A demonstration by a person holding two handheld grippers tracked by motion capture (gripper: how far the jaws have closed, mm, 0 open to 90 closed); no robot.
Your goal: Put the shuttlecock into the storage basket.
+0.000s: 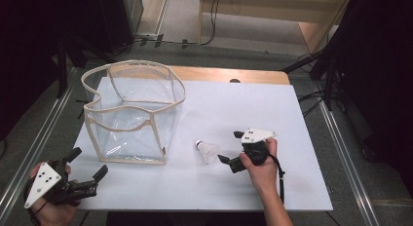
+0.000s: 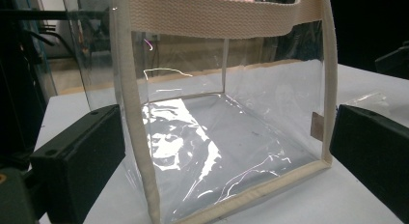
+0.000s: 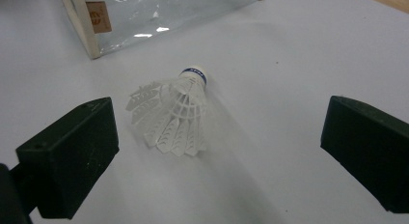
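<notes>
Seen from above: a white shuttlecock (image 1: 207, 150) lying on its side on the white table (image 1: 292, 187), cork end toward the clear bag (image 1: 131, 114), skirt toward the right gripper (image 1: 231, 147). Held just beside the shuttlecock by the person's right hand (image 1: 258, 170), jaws spread wide and touching nothing. In the right gripper view, shuttlecock (image 3: 176, 115) framed between the two black jaws, apart from both, with the bag's cream-trimmed corner (image 3: 89, 26) just beyond. Stood upright and open-topped left of the shuttlecock: the transparent bag, near but not touching it. At the table's near left corner, the left gripper (image 1: 87, 163), likewise spread and empty, aimed at the bag (image 2: 226, 137).
</notes>
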